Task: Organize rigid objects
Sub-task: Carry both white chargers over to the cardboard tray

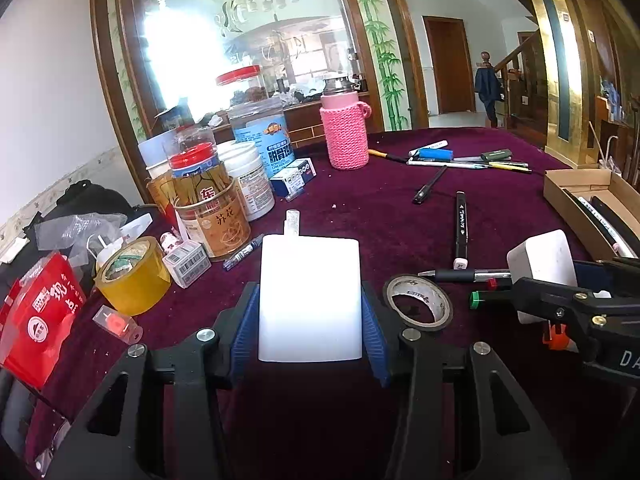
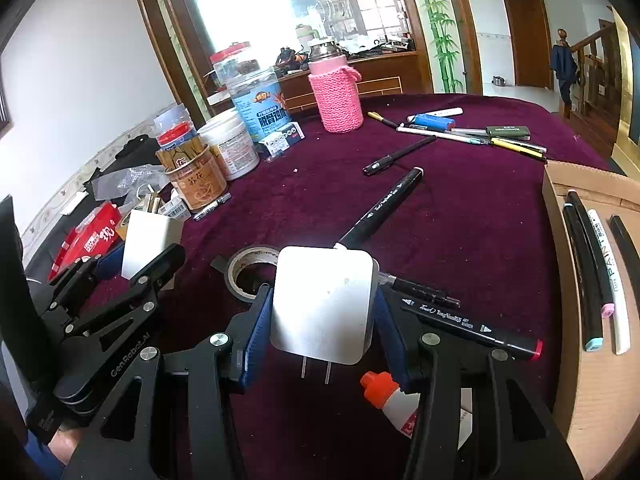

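1. White charger block (image 1: 310, 300) clamped between the blue pads (image 1: 245, 320) of the left gripper (image 1: 310, 316), raised above the purple tablecloth (image 1: 380, 208); same block seen from the side in the right wrist view (image 2: 150, 244).
2. Second white charger (image 2: 324, 304), plug prongs pointing toward the camera, pinched between the blue pads (image 2: 258, 332) of the right gripper (image 2: 324, 320); visible at the right edge of the left wrist view as well (image 1: 540, 258).
3. Both grippers side by side, near each other, each closed on its own charger.
4. Grey tape roll (image 1: 418, 300) flat on the cloth between the two grippers, just beyond them.
5. Black art marker (image 2: 472, 326) with a red end lying just right of the right gripper; another black marker (image 2: 380, 208) lying diagonally beyond the held charger.
6. Cardboard box (image 2: 556, 216) at the right edge of the table, several markers and a white paint pen inside.
7. Small bottle with orange cap (image 2: 378, 388) under the right gripper, lying on the cloth.
8. Yellow tape roll (image 1: 134, 276) left of the left gripper, next to a red packet (image 1: 38, 312).
9. Cluster of jars and cans (image 1: 216, 200) at back left; pink knitted bottle sleeve (image 1: 346, 136) upright near the far edge.
10. Loose pens (image 1: 468, 160) scattered at the back right of the cloth.
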